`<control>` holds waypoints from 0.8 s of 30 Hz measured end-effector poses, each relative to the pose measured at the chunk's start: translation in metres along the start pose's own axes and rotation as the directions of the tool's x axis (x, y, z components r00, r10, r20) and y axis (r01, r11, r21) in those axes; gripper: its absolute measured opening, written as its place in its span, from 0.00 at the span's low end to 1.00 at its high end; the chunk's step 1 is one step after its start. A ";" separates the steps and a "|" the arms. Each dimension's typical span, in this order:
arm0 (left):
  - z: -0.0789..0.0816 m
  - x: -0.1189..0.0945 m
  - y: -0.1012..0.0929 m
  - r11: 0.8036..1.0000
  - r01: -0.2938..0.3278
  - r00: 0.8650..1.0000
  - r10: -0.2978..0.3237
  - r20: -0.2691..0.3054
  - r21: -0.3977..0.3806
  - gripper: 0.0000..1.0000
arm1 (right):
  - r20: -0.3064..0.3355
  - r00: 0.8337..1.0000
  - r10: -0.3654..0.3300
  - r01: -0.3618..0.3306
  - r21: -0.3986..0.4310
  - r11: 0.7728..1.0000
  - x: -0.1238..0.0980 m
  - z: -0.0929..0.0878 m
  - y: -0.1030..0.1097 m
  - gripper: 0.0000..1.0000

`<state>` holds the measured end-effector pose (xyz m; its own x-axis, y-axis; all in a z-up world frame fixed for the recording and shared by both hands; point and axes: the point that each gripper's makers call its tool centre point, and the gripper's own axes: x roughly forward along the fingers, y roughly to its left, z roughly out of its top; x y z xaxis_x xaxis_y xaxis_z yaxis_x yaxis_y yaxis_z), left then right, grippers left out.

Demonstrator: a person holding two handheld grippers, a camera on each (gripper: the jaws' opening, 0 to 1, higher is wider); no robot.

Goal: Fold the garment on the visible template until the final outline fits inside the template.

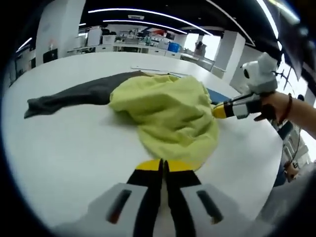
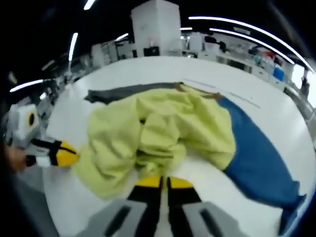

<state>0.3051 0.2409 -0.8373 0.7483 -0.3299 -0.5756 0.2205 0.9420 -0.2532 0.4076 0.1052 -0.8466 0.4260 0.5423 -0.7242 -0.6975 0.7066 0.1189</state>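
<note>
In the left gripper view the left claw has its jaws pressed together, pinching the near hem of the yellow garment. The cloth bunches ahead of it on the white table, with bare tabletop open to the left. A grey cloth stretches away from the garment's far left. To the right, the right claw meets the garment's edge, held level by a hand.

In the right gripper view the right claw is likewise closed on the garment's near edge. A blue cloth lies to its right, running toward the table's rim.
</note>
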 end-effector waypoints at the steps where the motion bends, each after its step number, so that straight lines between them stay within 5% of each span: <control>1: 0.000 -0.001 0.001 1.000 0.001 1.000 -0.001 -0.004 -0.003 0.00 | 0.002 1.000 0.002 -0.002 0.006 1.000 0.000 -0.001 0.000 0.00; 24: 0.010 -0.054 0.035 0.998 0.050 0.998 -0.051 -0.031 -0.026 0.00 | 0.069 0.995 -0.072 0.056 0.207 0.977 -0.065 -0.027 -0.017 0.00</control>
<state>0.2785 0.2923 -0.8071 0.7165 -0.3791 -0.5856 0.2413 0.9223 -0.3019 0.3765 0.0463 -0.8200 0.5136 0.5199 -0.6826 -0.5378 0.8149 0.2161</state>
